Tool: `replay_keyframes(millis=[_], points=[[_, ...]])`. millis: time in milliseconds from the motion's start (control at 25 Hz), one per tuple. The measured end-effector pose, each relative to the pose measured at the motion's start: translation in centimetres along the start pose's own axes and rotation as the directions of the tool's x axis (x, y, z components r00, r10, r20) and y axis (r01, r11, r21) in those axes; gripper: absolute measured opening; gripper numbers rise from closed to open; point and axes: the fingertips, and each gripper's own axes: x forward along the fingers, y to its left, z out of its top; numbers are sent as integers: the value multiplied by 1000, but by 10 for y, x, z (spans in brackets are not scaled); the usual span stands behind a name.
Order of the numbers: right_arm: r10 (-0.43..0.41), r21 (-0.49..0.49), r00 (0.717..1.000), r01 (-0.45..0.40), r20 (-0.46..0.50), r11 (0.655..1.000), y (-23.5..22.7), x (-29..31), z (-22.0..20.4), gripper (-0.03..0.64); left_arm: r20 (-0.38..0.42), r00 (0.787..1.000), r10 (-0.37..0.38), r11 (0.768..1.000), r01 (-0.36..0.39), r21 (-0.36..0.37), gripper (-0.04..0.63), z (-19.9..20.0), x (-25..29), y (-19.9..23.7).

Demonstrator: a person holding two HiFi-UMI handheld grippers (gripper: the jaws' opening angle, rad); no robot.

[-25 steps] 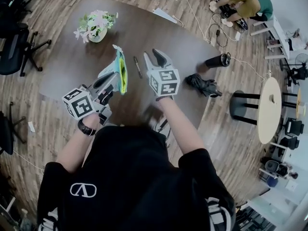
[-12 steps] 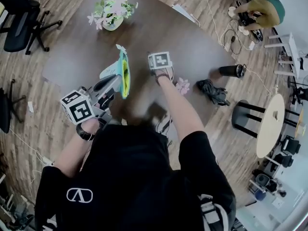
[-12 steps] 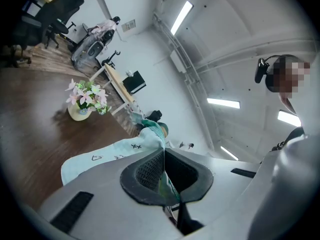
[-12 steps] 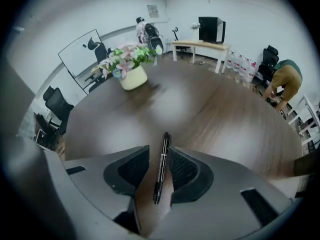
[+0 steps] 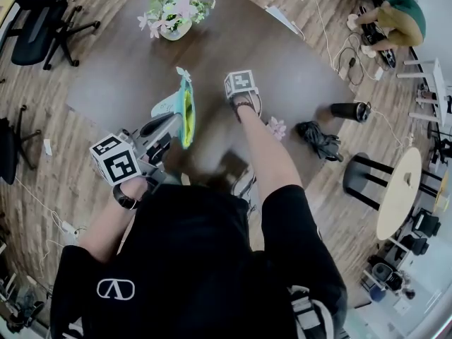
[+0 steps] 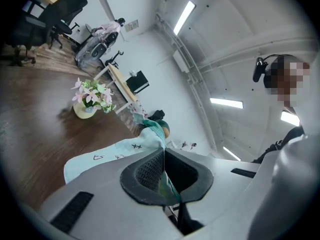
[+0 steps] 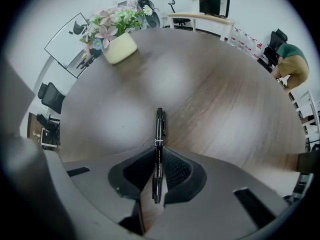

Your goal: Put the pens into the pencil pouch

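Note:
My left gripper (image 5: 169,122) is shut on the edge of the light-teal pencil pouch (image 5: 185,110), which it holds up on edge above the round brown table (image 5: 113,76). In the left gripper view the pouch fabric (image 6: 115,154) is pinched between the pads (image 6: 145,171). My right gripper points steeply down at the table right of the pouch; from the head view only its marker cube (image 5: 240,83) shows. Its jaws have just been closing, and the right gripper (image 7: 158,170) is now shut on a slim black pen (image 7: 159,131) that reaches out over the tabletop.
A cream vase of pink flowers (image 5: 173,13) stands at the table's far side. A small pink flower (image 5: 275,127), a crumpled black item (image 5: 318,138) and a dark tumbler on its side (image 5: 349,110) sit to the right. A person crouches beyond (image 5: 399,20); office chairs (image 5: 35,27) stand left.
My right gripper dropped from a raised pose to the table and tipped to point down, over the spot where the pen lay. My left gripper and the pouch hardly moved.

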Motion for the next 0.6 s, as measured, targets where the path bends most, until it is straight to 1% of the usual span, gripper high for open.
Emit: replay_keyframes(millis=[120, 200, 280, 360, 440, 480, 520, 600], points=[[0, -11, 1000, 0, 3, 1000, 0, 0, -1, 44, -7, 1000, 1, 1000, -1, 1, 9, -2, 0, 0], [6, -4, 999, -6, 38, 1000, 0, -5, 1, 43, -12, 1000, -2, 1000, 2, 6, 9, -3, 0, -2], [9, -3, 993, -8, 118, 1000, -1, -20, 13, 43, -15, 1000, -6, 1000, 6, 13, 9, -1, 1, -3], [5, -11, 973, -3, 232, 1000, -1, -49, 31, 43, -17, 1000, -13, 1000, 14, 19, 9, 1, 2, -6], [0, -24, 935, 9, 355, 1000, 2, -90, 49, 43, -20, 999, -25, 999, 26, 26, 9, 3, 3, -10], [-2, -32, 909, 17, 417, 999, 4, -113, 57, 43, -22, 999, -32, 999, 33, 30, 9, 3, 4, -13], [-4, -39, 878, 26, 478, 999, 6, -137, 65, 43, -24, 999, -40, 999, 41, 34, 9, 4, 6, -16], [0, -58, 802, 44, 597, 997, 11, -188, 77, 43, -27, 998, -56, 998, 57, 40, 9, 6, 11, -21]])
